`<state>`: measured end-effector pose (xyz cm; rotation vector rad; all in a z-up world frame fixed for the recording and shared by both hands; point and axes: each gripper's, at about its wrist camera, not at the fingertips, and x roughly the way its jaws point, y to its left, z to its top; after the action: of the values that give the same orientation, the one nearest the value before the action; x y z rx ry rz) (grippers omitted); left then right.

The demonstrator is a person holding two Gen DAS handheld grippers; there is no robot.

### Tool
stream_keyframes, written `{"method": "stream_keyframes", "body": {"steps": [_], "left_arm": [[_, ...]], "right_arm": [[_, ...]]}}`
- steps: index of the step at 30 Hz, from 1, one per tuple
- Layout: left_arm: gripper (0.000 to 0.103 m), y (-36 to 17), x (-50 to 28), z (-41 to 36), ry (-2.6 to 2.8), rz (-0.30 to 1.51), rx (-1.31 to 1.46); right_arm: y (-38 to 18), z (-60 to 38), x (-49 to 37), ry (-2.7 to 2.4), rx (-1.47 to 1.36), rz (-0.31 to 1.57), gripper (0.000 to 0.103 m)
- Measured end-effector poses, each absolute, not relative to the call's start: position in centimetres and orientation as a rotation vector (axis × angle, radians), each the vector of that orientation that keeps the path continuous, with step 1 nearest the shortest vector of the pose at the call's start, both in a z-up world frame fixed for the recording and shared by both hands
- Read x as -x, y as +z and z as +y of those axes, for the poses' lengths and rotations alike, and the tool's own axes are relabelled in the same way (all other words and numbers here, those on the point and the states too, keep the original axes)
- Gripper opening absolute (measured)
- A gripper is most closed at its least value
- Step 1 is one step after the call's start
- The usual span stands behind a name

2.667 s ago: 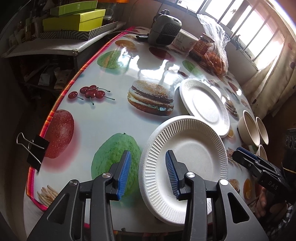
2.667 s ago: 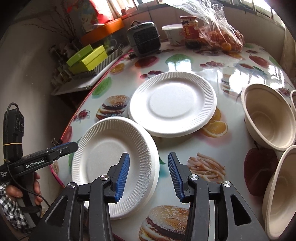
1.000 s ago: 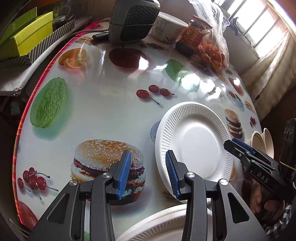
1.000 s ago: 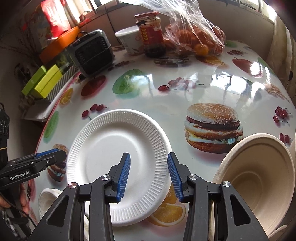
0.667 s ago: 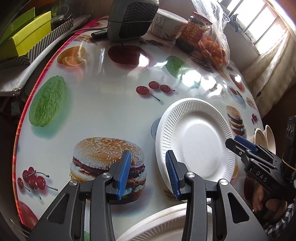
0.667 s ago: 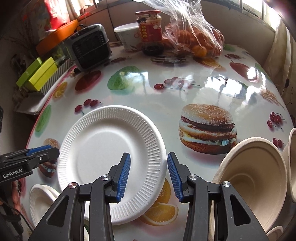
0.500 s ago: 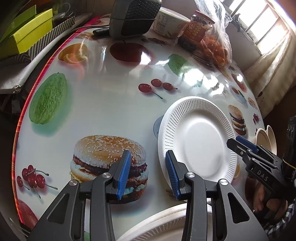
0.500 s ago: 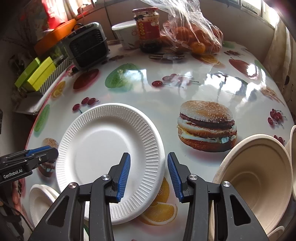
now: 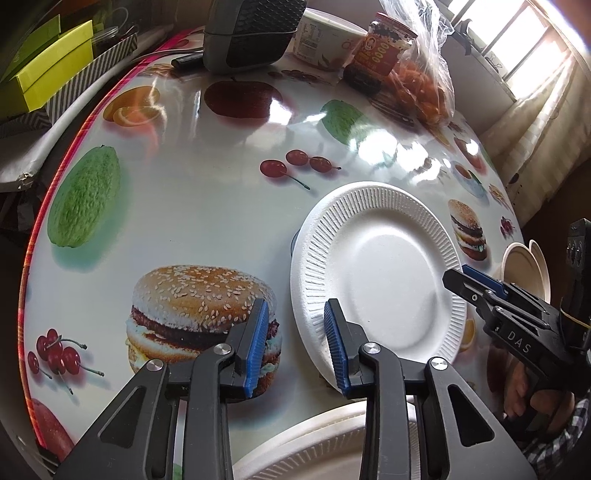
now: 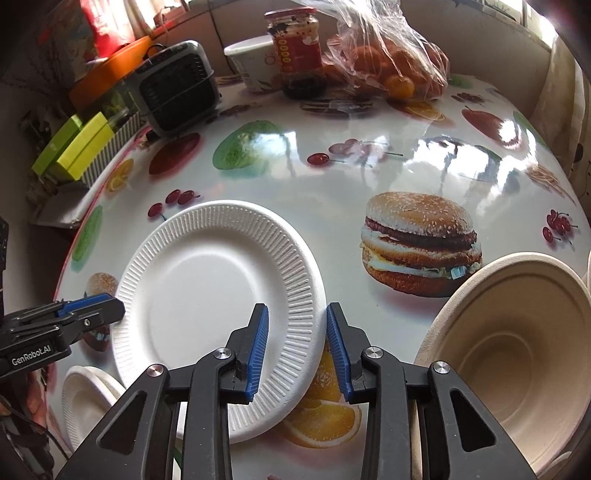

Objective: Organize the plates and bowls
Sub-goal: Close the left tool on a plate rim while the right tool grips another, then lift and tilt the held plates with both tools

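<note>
A white ribbed paper plate (image 9: 376, 273) (image 10: 210, 288) lies on the food-print tablecloth (image 9: 207, 199). My left gripper (image 9: 295, 347) straddles its left rim, one pad over the plate and one outside. My right gripper (image 10: 297, 347) straddles the opposite rim the same way. Both pairs of jaws are closing, with a gap still showing at the pads. Each gripper shows in the other's view: the right gripper (image 9: 465, 280), the left gripper (image 10: 110, 306). A second white plate (image 9: 314, 446) (image 10: 85, 398) lies nearer me. Beige bowls (image 10: 517, 350) (image 9: 524, 266) stand to the right.
At the table's far side stand a dark small heater (image 9: 251, 33) (image 10: 173, 88), a white tub (image 10: 251, 62), a red-labelled jar (image 10: 295, 48) and a bag of oranges (image 10: 391, 62). Yellow-green boxes (image 9: 48, 74) sit on a shelf beyond the table's left edge.
Both grippers left the near plate and came to the farther one. In the last half second both pairs of jaws narrowed around its rim; the hands held still.
</note>
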<state>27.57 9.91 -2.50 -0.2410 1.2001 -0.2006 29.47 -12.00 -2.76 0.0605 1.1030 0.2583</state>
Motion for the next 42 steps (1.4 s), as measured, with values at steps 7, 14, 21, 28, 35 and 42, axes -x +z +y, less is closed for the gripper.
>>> {"method": "stream_keyframes", "body": {"steps": [7,14,21,28,35,42], "left_arm": [[0.025,-2.6,-27.6,9.5,-0.205,1.200,0.235],[0.025,-2.5,-27.5,9.7,-0.200,1.197,0.237],[0.025,-2.1,-27.5,9.8,-0.193,1.179,0.244],[0.025,-1.6,-27.5,10.2,-0.192,1.164,0.263],[0.025,-0.9,-27.4,10.4,-0.184,1.143,0.264],[0.025,0.0,-27.3,10.3,-0.178,1.111,0.267]], "right_arm": [[-2.8,-12.0,-29.4,0.268,-0.063,1.101,0.026],[-2.7,-12.1,-29.3,0.278,-0.076,1.099,0.023],[-2.5,-12.2,-29.2,0.290,-0.098,1.084,0.023],[-2.2,-12.5,-29.0,0.295,-0.123,1.068,0.023],[-1.5,-12.7,-28.7,0.312,-0.157,1.036,0.023],[-1.0,-13.0,-28.5,0.316,-0.176,1.014,0.023]]}}
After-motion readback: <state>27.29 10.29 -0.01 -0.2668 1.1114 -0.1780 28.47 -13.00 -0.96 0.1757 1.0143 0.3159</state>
